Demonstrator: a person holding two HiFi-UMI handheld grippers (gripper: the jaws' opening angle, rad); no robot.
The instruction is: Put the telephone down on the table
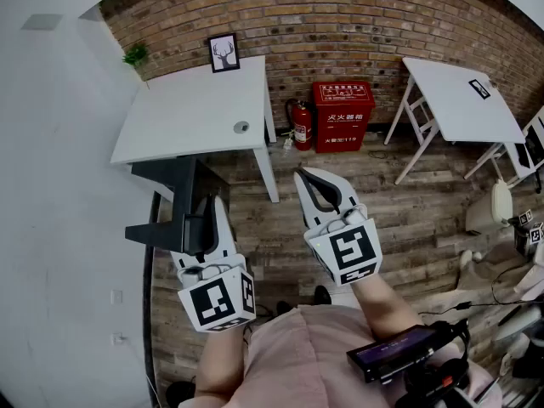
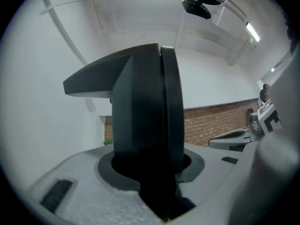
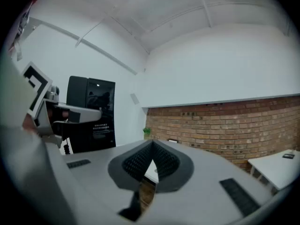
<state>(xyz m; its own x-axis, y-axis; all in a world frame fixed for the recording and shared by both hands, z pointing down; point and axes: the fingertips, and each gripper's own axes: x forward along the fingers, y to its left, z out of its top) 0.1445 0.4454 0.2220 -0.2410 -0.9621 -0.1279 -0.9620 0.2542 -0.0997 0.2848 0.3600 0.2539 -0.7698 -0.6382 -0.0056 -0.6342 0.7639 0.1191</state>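
The left gripper has its jaws a little apart and pressed on the black telephone; the phone stands up tall between them, and its flat top sticks out to the left; the right gripper has its jaws tight together with nothing in them; in the head view the phone is up in the air over the wooden floor, near the front edge of the white table but not on it.
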